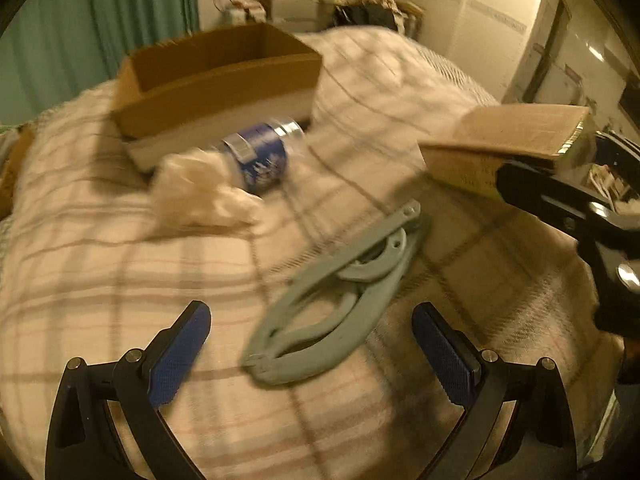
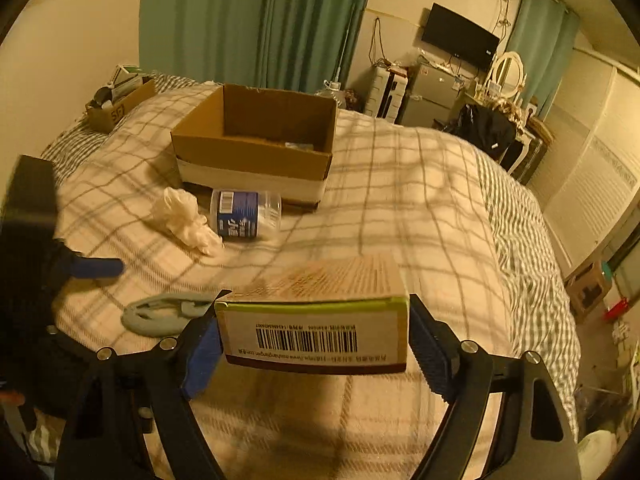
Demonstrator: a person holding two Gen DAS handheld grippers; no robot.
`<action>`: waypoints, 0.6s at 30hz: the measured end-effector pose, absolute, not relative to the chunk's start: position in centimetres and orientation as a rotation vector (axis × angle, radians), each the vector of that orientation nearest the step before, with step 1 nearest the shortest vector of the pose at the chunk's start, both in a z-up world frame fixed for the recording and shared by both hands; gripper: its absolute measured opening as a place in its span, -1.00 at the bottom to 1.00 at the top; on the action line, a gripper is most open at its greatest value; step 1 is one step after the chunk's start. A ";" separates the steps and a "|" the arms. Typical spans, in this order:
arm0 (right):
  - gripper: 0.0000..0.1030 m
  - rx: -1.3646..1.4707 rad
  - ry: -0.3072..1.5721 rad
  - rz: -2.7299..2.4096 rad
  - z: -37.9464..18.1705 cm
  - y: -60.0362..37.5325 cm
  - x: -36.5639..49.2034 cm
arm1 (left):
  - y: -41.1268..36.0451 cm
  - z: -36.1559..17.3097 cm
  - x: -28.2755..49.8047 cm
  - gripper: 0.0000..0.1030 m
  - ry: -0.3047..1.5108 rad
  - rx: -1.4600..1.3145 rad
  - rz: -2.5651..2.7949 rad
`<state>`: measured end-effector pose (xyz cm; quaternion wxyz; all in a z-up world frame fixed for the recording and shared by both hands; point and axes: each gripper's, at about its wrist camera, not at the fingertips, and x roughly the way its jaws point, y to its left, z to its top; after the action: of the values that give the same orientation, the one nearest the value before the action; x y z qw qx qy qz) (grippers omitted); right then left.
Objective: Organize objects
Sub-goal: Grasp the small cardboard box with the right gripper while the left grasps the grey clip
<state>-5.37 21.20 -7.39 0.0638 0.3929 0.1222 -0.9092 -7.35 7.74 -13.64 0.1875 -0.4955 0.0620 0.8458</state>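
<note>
Right gripper (image 2: 314, 344) clamps a small carton (image 2: 316, 320) between its blue pads, one pad flat against each end; the carton's barcode face is turned toward the camera. Carton is lifted clear of the bed, as the left wrist view confirms, where the same gripper (image 1: 560, 168) and carton (image 1: 508, 140) hang above the blanket at the right edge.

Left gripper (image 1: 312, 344) stands with its jaws spread wide and nothing between the pads. It points down at a grey folding hanger (image 1: 336, 300) that lies flat on the plaid blanket (image 1: 120, 280); the hanger's lower end sits between the two fingers but neither pad touches it. In the right wrist view, one blue fingertip of the left gripper (image 2: 96, 268) shows at the left, near the hanger (image 2: 160, 312).

Open cardboard box (image 2: 256, 148) rests farther up the bed, upright, with a pale band around its base. What lies at its bottom is too small to identify. Just in front of it a clear jar with a blue label (image 2: 246, 220) lies on its side, touching or nearly touching a crumpled white tissue (image 2: 184, 220) to its left. A second, smaller cardboard box (image 2: 116, 104) holding assorted items sits near the wall at the far left corner of the bed. Left wrist view is blurred.
</note>
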 end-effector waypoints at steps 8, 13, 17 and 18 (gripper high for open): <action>0.58 1.248 0.294 -2.735 -9.5 22.8 -5.7 | 7.1 -15.1 -9.6 0.69 -0.024 -1.458 2.251; 0.58 1.325 0.317 -2.729 -10.9 22.8 -6.5 | 7.3 -14.2 -8.6 -0.14 0.007 -1.416 2.251; 0.45 1.319 0.348 -2.750 -11.2 22.8 -6.6 | 7.8 -13.3 -7.6 -0.61 0.101 -1.371 2.306; 0.45 1.312 0.345 -2.753 -11.1 22.8 -6.6 | 7.7 -13.2 -7.5 -0.75 0.106 -1.365 2.325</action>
<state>-6.59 22.82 -11.13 0.0362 0.4272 0.1125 -0.8964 -7.47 7.66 -13.15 0.2201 -0.4936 0.0384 0.8405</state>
